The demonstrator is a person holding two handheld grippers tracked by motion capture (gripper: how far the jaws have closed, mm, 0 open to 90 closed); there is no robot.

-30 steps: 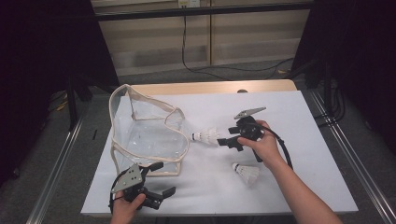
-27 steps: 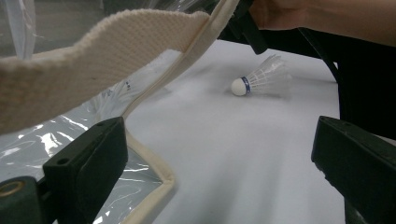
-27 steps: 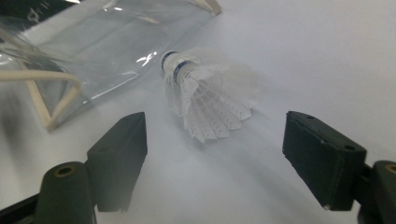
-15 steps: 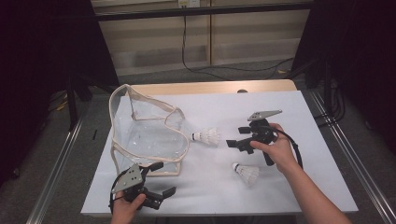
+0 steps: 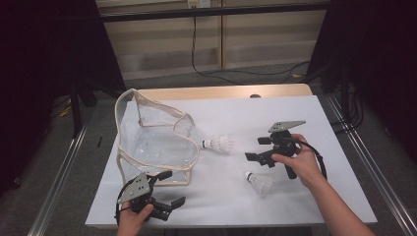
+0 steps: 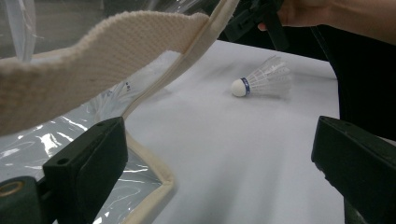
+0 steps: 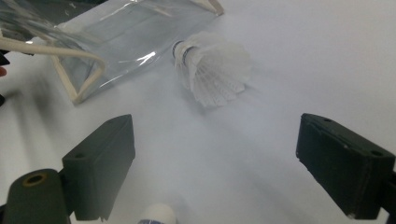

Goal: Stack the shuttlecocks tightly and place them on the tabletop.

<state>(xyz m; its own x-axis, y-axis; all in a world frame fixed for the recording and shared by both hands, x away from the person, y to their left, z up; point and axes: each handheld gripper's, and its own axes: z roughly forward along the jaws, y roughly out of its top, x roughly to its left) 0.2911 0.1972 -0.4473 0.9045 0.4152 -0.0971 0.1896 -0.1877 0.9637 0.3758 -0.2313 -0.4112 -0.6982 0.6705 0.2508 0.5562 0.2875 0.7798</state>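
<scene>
Right gripper [image 5: 257, 149] jaws just opened wide, empty, shuttlecock [image 5: 219, 144] dropped by clear bag [image 5: 152, 142] mouth for loading; left gripper [image 5: 169, 189] wide, bag's webbing strap between jaws, unpinched.

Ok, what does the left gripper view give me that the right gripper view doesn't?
Left gripper view: the bag's woven cream strap up close, and the person's right hand beyond a shuttlecock. Right gripper view: a second shuttlecock's cork at the bottom edge. Both: the clear bag, a shuttlecock lying on its side, the white table.
</scene>
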